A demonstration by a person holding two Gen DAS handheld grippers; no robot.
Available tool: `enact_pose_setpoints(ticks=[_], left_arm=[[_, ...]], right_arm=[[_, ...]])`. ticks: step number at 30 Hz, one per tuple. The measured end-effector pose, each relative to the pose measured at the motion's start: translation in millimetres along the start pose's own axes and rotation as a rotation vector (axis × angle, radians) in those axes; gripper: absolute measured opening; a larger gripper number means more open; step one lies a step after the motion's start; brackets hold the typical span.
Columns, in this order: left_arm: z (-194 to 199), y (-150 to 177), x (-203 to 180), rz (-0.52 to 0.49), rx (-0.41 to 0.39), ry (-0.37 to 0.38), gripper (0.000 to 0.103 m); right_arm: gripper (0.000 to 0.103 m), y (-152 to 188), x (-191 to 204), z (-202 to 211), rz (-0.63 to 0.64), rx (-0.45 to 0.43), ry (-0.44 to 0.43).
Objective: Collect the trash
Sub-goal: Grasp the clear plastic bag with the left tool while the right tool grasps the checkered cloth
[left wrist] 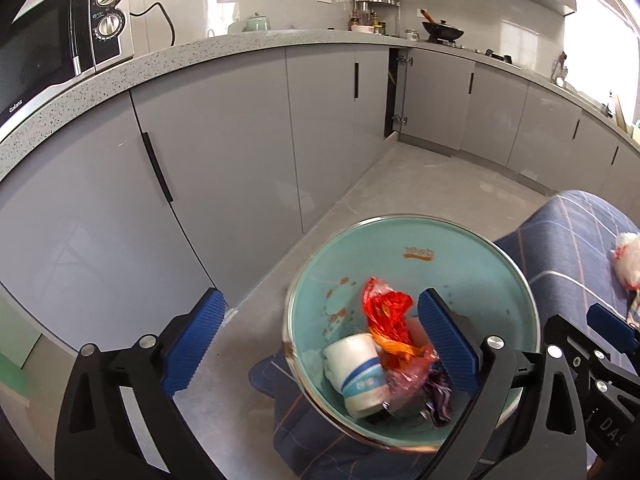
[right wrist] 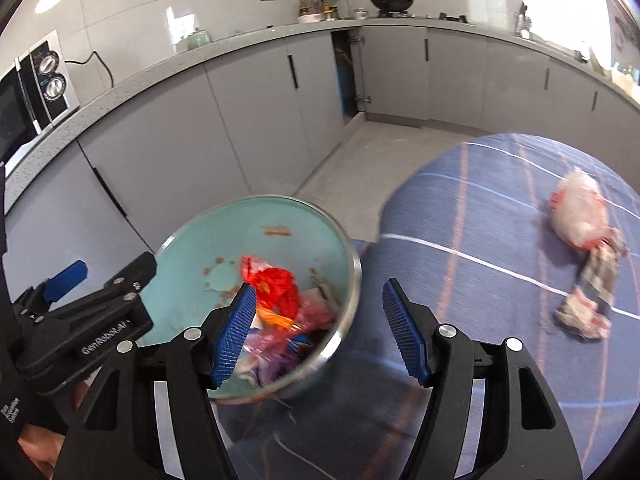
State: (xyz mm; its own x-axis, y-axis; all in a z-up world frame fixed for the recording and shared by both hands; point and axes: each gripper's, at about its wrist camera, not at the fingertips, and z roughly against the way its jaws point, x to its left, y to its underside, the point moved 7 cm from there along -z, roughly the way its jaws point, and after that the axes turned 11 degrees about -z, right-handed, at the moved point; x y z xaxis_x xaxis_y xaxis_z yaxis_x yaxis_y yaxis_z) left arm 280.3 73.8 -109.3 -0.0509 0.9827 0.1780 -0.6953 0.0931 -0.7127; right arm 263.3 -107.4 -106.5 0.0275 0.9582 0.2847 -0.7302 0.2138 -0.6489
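A round bin (left wrist: 440, 264) with a teal inside and a metal rim stands at the left edge of the blue checked cloth (right wrist: 480, 208). It holds a red wrapper (left wrist: 388, 308), a white paper cup (left wrist: 360, 376), pink plastic and a purple wrapper. My left gripper (left wrist: 320, 340) is wide open above the bin's left rim, one pad over the trash and one over the floor, with nothing gripped. My right gripper (right wrist: 320, 336) hangs open above the bin's right rim, empty. On the cloth to the right lie a white-and-red plastic bag (right wrist: 580, 212) and a crumpled wrapper (right wrist: 592, 300).
Grey kitchen cabinets (left wrist: 220, 152) run along the back under a speckled counter (left wrist: 240, 46), with a microwave (left wrist: 60, 40) at the left. One cabinet door (right wrist: 348, 76) stands ajar in the corner. Grey floor (left wrist: 420, 184) lies between cabinets and cloth.
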Motion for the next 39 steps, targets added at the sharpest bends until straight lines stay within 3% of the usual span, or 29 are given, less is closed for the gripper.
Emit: enact_pose_setpoints(ticks=[12,23,29,39], left_arm=[[23,23,-63,-0.068,0.016,0.106,0.097],[43,26,-127,-0.202,-0.004,0.173,0.097],[42,20,-151,-0.246,-0.013,0.196,0.097],[37,-5,-187,-0.297,-0.035,0.224,0.097]], right_arm=[[0.066,21,-62,38,-0.090,-0.022,0.073],[0.066,28,-150,69,-0.212,-0.054,0.185],[0.066,15,-200,70,-0.291,-0.064,0.253],[0.065,-29,-237,36,-0.289,-0.034,0.326]])
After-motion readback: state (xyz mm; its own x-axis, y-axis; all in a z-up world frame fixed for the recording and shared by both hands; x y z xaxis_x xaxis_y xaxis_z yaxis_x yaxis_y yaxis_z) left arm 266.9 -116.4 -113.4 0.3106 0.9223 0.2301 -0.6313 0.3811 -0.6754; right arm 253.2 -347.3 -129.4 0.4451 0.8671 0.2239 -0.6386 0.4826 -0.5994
